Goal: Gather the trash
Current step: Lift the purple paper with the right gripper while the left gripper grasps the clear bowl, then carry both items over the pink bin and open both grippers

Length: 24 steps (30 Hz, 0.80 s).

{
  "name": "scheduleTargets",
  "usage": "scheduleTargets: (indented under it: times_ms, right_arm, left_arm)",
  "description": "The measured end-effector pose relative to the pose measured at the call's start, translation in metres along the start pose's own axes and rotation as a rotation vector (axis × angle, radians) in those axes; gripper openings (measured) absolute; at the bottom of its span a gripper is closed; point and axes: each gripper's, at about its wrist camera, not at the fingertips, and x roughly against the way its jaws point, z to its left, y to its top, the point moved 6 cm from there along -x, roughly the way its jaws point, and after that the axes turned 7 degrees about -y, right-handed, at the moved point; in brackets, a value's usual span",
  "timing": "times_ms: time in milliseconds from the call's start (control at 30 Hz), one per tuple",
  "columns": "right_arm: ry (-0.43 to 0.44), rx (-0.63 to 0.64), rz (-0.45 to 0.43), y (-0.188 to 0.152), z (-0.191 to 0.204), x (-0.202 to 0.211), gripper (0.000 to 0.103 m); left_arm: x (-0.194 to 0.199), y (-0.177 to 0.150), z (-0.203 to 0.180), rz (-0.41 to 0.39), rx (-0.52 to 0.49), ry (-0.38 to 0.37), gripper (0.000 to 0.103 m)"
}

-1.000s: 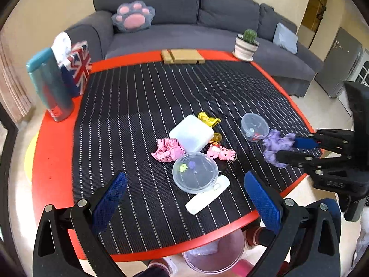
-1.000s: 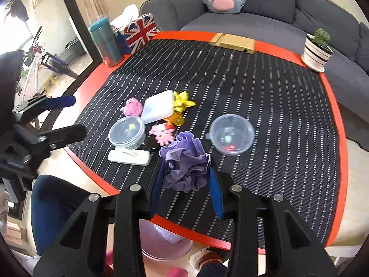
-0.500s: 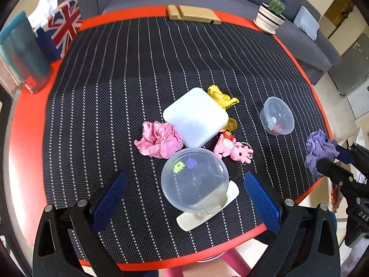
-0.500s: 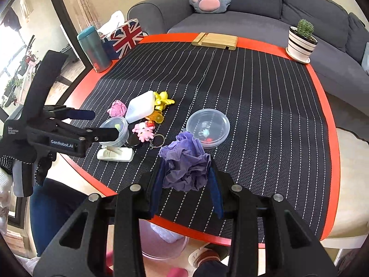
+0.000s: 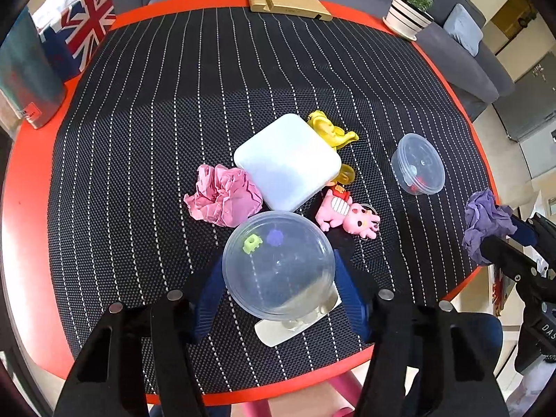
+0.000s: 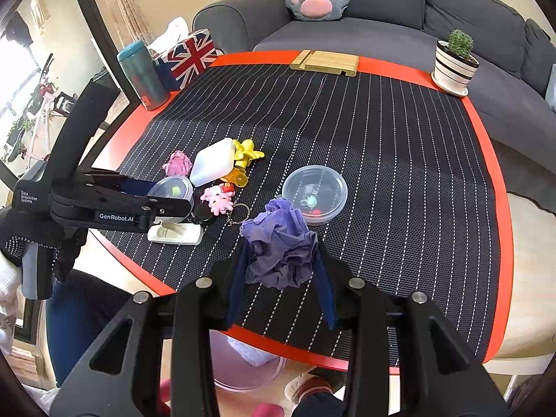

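Note:
My right gripper point(image 6: 279, 285) is shut on a crumpled purple paper ball point(image 6: 279, 248) and holds it above the table's near edge; the ball also shows in the left wrist view point(image 5: 484, 222). My left gripper point(image 5: 278, 292) has its blue pads on both sides of a clear round lidded container point(image 5: 278, 264) with small beads inside; it also shows in the right wrist view point(image 6: 172, 189). A crumpled pink paper ball point(image 5: 224, 199) lies just beyond it, next to a white square box point(image 5: 286, 160).
On the striped mat lie a pink toy keychain point(image 5: 349, 213), a yellow toy point(image 5: 330, 130), a second clear container point(image 5: 418, 163) and a white flat piece point(image 6: 175, 233). A pink bin point(image 6: 243, 365) stands below the table's near edge. A cactus pot point(image 6: 453, 66), wooden stand point(image 6: 325, 62), teal tumbler point(image 6: 140, 76) and flag box point(image 6: 189, 57) line the far rim.
My left gripper moved forward and down and closed around the clear bead container. My right gripper stayed shut on the purple ball and drew back slightly.

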Motion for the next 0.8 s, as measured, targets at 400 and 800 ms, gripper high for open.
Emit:
scheduleTargets:
  times_ms: [400,800]
  right_arm:
    - [0.005,0.013,-0.033,-0.003,0.013,0.016,0.036]
    - [0.033,0.035,-0.077,-0.037,0.041,0.053,0.037]
  left_arm:
    - [0.044,-0.014,-0.005,-0.148,-0.090,0.021,0.059]
    - [0.093,-0.064,-0.025,-0.277,-0.181,0.014,0.059]
